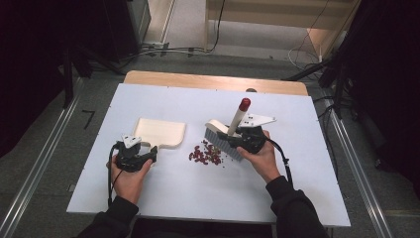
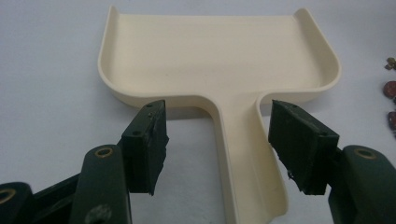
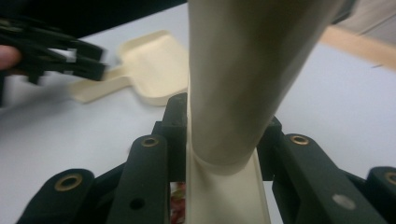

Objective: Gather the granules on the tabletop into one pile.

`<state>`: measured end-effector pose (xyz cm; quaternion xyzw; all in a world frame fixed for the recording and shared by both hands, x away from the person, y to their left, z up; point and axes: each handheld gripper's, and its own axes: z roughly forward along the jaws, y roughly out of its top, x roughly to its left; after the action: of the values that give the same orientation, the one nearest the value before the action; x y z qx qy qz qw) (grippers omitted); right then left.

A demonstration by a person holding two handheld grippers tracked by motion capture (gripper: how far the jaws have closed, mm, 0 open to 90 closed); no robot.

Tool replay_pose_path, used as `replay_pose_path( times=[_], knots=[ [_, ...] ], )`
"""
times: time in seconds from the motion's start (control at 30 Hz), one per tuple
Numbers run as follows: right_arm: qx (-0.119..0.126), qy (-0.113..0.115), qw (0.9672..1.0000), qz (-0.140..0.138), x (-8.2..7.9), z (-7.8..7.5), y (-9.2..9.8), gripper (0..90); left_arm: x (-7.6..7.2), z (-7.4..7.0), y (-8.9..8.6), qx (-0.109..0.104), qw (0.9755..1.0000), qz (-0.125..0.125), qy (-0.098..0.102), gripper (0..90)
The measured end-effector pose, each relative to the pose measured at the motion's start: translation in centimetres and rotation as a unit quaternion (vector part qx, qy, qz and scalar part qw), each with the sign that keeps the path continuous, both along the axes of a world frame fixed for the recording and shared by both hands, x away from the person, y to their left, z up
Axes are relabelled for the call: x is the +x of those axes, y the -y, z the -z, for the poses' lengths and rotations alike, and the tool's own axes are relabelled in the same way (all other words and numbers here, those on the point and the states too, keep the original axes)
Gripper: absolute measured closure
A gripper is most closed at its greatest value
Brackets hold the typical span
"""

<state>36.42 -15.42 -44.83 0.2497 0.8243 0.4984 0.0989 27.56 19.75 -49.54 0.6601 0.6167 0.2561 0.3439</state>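
The left gripper (image 2: 217,144) was spread wide astride the dustpan (image 2: 219,56) handle, not touching it. The right gripper (image 3: 219,135) pinched the brush (image 1: 233,130) handle mid-desk, beside the red scraps (image 1: 205,154).

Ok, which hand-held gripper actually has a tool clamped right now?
The right hand-held gripper: its jaws are shut on the brush handle. The left hand-held gripper is open, jaws either side of the dustpan handle without touching it.

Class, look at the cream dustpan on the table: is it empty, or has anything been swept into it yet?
Empty. The left gripper view shows the dustpan with a bare cream floor, and the red crumbs lie on the table beside it.
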Motion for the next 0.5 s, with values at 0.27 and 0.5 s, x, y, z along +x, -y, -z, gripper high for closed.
replay_pose_path(
  times=[0.27, 0.5],
  knots=[
    [0.011, -0.076, 0.9943, -0.075, -0.1, 0.7, -0.4, 64.3, 0.0, 0.0, 0.0, -0.001, 1.0000, 0.000, 0.000, 38.6],
    [-0.008, -0.104, 0.9891, -0.103, 0.0, 1.5, -1.2, 64.3, 0.0, 0.0, -0.1, -0.001, 1.0000, 0.000, 0.000, 38.7]
  ],
)
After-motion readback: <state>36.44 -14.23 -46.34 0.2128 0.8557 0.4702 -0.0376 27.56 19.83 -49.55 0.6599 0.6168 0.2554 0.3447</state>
